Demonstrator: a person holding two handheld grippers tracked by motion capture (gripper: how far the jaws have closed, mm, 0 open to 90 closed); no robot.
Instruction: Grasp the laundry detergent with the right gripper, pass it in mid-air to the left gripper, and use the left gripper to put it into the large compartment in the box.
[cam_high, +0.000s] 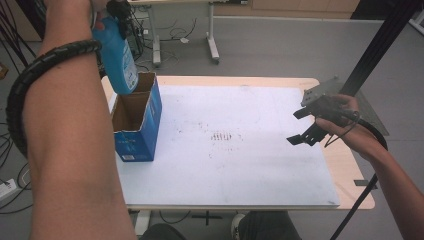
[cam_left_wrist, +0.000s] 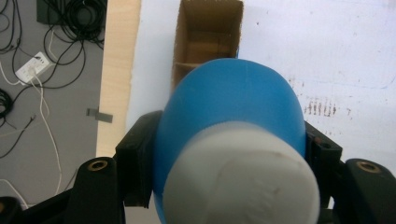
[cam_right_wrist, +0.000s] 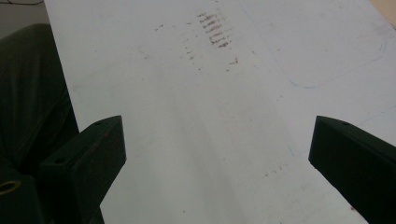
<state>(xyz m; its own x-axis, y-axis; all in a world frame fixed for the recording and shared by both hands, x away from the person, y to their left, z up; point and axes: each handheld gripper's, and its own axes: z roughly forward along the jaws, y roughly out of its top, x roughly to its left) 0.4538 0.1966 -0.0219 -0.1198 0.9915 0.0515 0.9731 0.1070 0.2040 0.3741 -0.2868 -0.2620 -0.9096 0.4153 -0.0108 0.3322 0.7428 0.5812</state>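
Blue bottle (cam_high: 119, 60) hangs at the upper left of the high view, just above the open box (cam_high: 136, 125), clenched in the left gripper (cam_left_wrist: 229, 154), whose jaws press its sides. Its white cap (cam_left_wrist: 243, 182) blocks much of that gripper's view, and the raised forearm (cam_high: 70, 145) hides the table's (cam_high: 240, 150) left edge. Right gripper (cam_high: 303, 127), at the right, gapes empty above the white mat (cam_right_wrist: 210, 116).
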